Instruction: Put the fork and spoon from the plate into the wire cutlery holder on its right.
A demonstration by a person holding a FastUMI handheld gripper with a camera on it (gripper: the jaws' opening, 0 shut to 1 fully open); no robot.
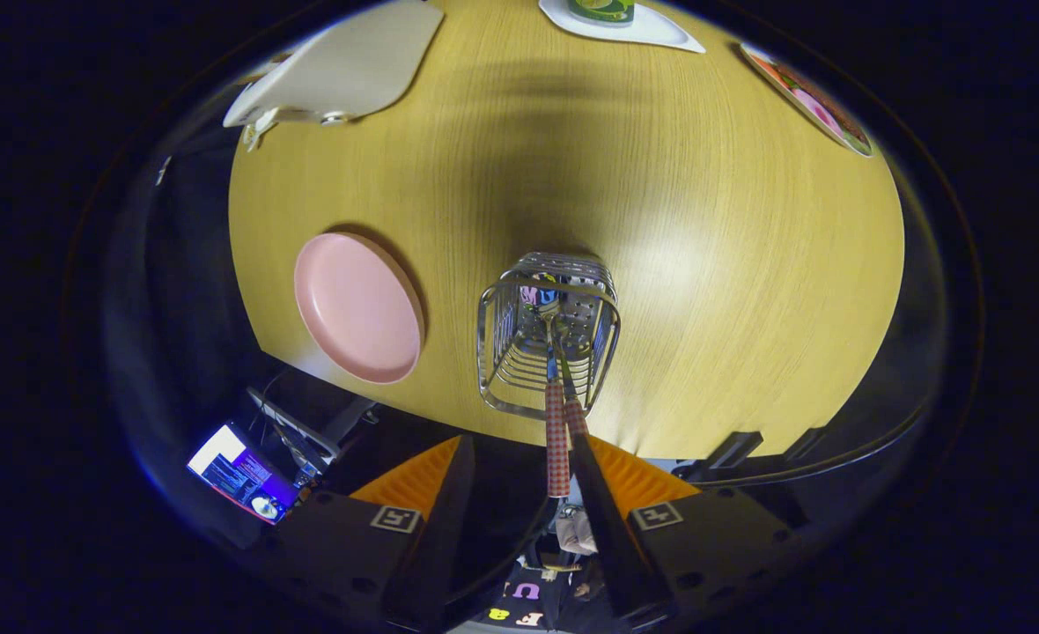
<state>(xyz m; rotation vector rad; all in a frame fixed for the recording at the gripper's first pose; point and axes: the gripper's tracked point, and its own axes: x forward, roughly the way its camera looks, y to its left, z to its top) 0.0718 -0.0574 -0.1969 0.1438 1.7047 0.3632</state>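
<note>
At the lower centre of the frame the claw [519, 506] hangs above the near edge of the wooden desk [704, 264], its two fingers spread apart and clamped on nothing. Just ahead of them stands the wire cutlery holder [548, 339], at the middle of the frame. Two utensils with red-checked handles — the fork and spoon [557, 440], though which is which cannot be told — stand in it, heads down in the basket, handles rising toward the gap between the fingers, nearer the right one. Left of the holder lies the pink plate [358, 306], bare. At the upper left sits a pale cutting board [343, 66] — a white tray [652, 26] at top centre.
</note>
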